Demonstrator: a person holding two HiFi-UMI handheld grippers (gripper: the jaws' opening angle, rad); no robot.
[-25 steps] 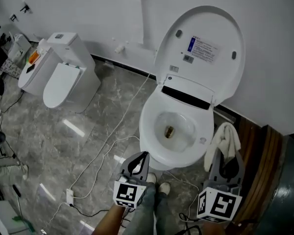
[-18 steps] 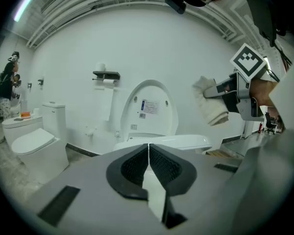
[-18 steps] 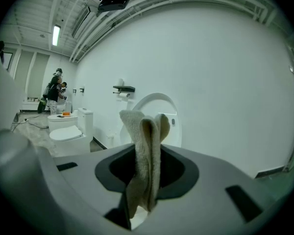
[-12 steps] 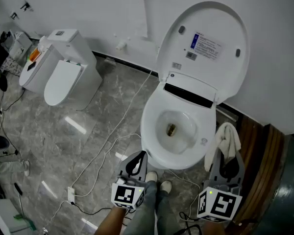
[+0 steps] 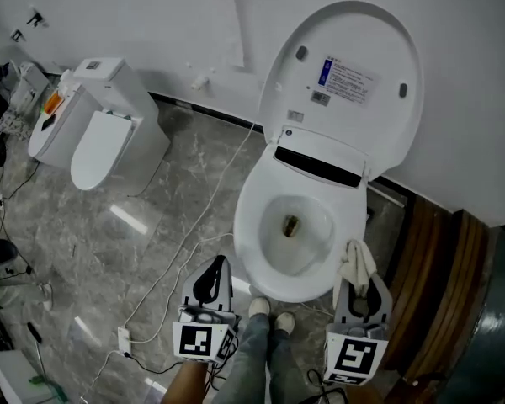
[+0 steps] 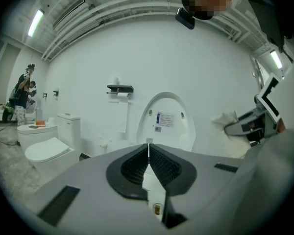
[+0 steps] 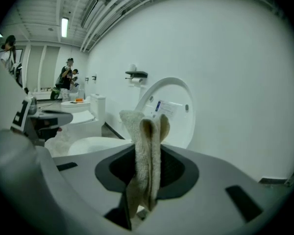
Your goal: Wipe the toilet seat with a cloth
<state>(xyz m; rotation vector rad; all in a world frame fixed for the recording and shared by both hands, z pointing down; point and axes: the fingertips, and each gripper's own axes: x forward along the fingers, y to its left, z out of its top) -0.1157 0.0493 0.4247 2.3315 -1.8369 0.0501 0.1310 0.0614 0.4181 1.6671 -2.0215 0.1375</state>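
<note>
A white toilet stands with its lid [image 5: 345, 74] raised and its seat [image 5: 251, 225] down around the bowl. My right gripper [image 5: 358, 286] is shut on a folded off-white cloth [image 5: 356, 263], which sticks up by the seat's front right edge. In the right gripper view the cloth [image 7: 147, 151] is pinched upright between the pads, with the seat [image 7: 95, 143] to the left beyond it. My left gripper [image 5: 210, 280] hangs over the floor left of the bowl's front, shut and empty. Its jaws [image 6: 148, 155] meet with nothing between them.
A second toilet [image 5: 101, 133] with its lid shut stands at the far left. White cables [image 5: 185, 242] and a plug block [image 5: 122, 339] lie on the marble floor. A dark wooden ledge [image 5: 438, 284] runs along the right. The person's shoes [image 5: 269, 314] are below the bowl.
The right gripper has brought the cloth left, from beside the bowl to the seat's front right edge. The left gripper has drifted a little left and down, still shut.
</note>
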